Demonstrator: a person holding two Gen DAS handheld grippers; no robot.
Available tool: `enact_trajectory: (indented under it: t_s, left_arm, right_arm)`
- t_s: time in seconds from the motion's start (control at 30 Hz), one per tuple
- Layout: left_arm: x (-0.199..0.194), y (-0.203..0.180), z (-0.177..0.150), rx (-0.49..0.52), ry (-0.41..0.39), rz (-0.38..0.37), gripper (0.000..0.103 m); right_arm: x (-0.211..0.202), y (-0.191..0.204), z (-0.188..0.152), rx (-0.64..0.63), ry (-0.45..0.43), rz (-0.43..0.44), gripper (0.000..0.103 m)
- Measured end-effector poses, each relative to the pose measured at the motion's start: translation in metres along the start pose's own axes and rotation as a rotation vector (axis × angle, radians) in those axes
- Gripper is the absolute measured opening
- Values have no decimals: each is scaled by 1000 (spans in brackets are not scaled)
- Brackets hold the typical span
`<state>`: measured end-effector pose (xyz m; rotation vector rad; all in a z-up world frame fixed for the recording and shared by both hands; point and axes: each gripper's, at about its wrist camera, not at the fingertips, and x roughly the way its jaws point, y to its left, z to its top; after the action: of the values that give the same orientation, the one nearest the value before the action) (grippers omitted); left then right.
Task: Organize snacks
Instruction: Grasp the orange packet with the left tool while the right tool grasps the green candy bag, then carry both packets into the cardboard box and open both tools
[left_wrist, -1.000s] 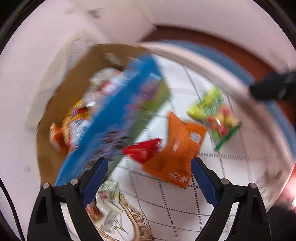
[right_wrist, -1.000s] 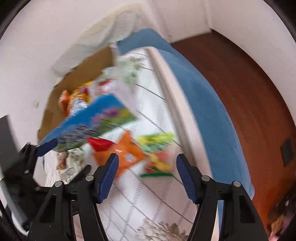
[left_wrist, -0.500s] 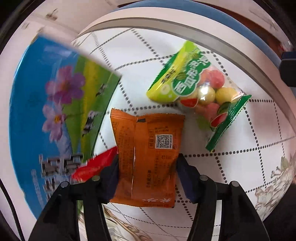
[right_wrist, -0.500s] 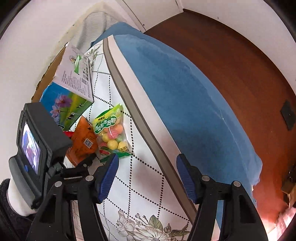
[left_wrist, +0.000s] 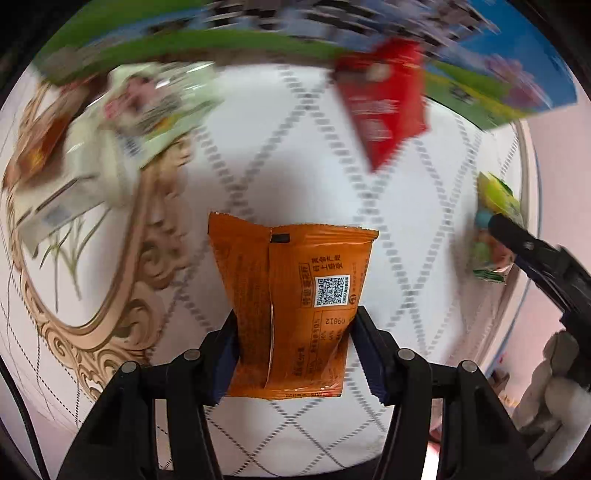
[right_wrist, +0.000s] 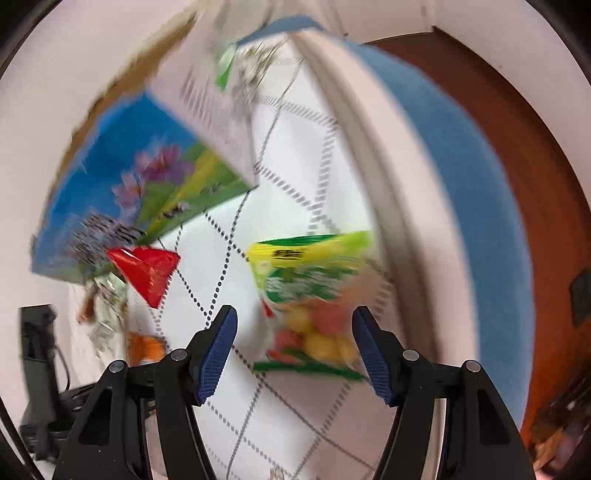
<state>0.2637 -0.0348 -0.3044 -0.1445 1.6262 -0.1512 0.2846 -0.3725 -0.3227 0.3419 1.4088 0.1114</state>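
My left gripper (left_wrist: 293, 343) is shut on an orange snack packet (left_wrist: 295, 295) with a QR code and holds it above the white patterned table (left_wrist: 258, 166). A red packet (left_wrist: 384, 99) lies beyond it, and a pale green packet (left_wrist: 159, 103) lies at the upper left. My right gripper (right_wrist: 293, 347) is open, its fingers either side of a green and yellow candy bag (right_wrist: 314, 295) on the table. The red packet (right_wrist: 146, 269) and a bit of the orange packet (right_wrist: 146, 349) show to its left. The candy bag also shows in the left wrist view (left_wrist: 495, 229).
A blue and green flower-printed box (right_wrist: 136, 184) lies at the back of the table, also in the left wrist view (left_wrist: 498, 74). A brown cardboard box (right_wrist: 122, 85) stands behind it. The table edge (right_wrist: 388, 184) runs to the right, with a blue cover (right_wrist: 472, 184) and wooden floor beyond.
My left gripper has lifted the orange packet off the table and swung left. My right gripper has moved down over the candy bag, still open.
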Motion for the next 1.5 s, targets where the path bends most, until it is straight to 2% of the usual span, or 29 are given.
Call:
enact_trajectory:
  t_s: [0.03, 0.2, 0.33, 0.43, 0.53, 0.6, 0.7, 0.83, 1.07, 1.27, 1.37, 1.5]
  left_arm:
    - [1, 5, -1, -10, -5, -11, 56]
    - [10, 15, -4, -41, 21, -86, 58]
    - [19, 23, -7, -31, 28, -92, 59]
    - [22, 25, -11, -28, 28, -94, 60]
    - [27, 17, -26, -17, 14, -78, 60]
    - [32, 29, -58, -12, -5, -55, 60]
    - [30, 15, -73, 11, -38, -5, 60]
    - [30, 1, -80, 49, -48, 33, 60]
    - [36, -8, -89, 40, -50, 35, 57]
    - [23, -6, -92, 13, -63, 15, 50]
    - [7, -5, -96, 7, -81, -5, 50]
    - [-43, -11, -97, 16, -160, -39, 50]
  right_arm:
    - [5, 5, 0, -25, 10, -18, 51]
    - [5, 33, -19, -140, 64, -1, 51]
    - [7, 48, -47, -205, 131, 24, 51]
    - [7, 49, -63, -203, 162, 45, 51]
    - [8, 46, -71, -185, 165, 45, 51]
    - [7, 45, -75, -167, 162, 46, 52]
    - [7, 40, -82, -152, 159, 43, 52]
    - [12, 43, -80, -152, 156, 31, 52]
    - [18, 43, -80, -158, 166, 9, 55]
    - [17, 50, -82, -183, 148, -5, 53]
    - [10, 54, -82, -175, 143, 28, 52]
    - [-19, 59, -73, -163, 110, 107, 52]
